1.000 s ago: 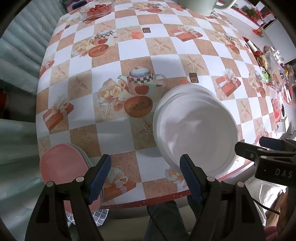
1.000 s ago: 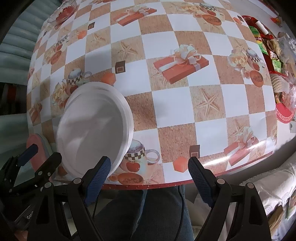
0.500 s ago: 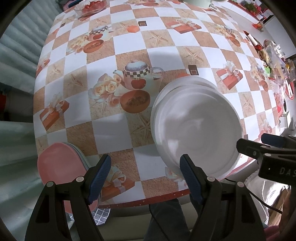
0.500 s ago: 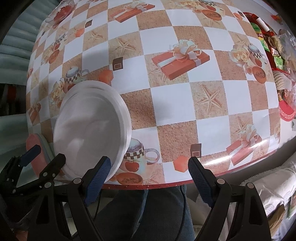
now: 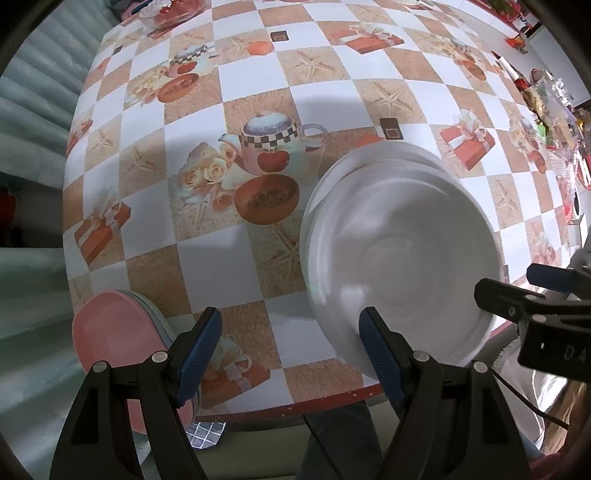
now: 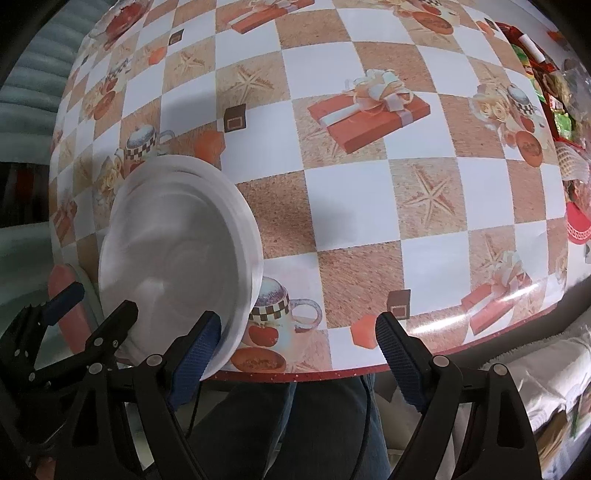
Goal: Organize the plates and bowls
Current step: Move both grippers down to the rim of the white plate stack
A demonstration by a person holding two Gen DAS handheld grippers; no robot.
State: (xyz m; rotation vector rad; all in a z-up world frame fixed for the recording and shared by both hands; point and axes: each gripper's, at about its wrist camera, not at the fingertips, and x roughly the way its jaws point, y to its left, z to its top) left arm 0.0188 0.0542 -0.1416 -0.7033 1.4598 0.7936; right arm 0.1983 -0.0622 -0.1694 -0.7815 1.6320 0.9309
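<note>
A stack of white plates (image 5: 399,251) sits at the near edge of the table and also shows in the right wrist view (image 6: 177,251). A pink plate on a grey one (image 5: 118,339) sits at the near left corner; its edge shows in the right wrist view (image 6: 62,291). My left gripper (image 5: 290,350) is open and empty, low at the table edge between the two stacks, its right finger in front of the white stack's rim. My right gripper (image 6: 297,350) is open and empty, just right of the white stack. It shows in the left wrist view (image 5: 532,291).
The checkered tablecloth (image 6: 351,184) covers the table. A glass bowl of red food (image 5: 173,11) stands at the far left. Packets and clutter (image 6: 554,85) crowd the right side. The person's legs (image 6: 288,424) are under the near edge.
Both grippers have moved lower and closer to the white stack. The plates have not moved on the table.
</note>
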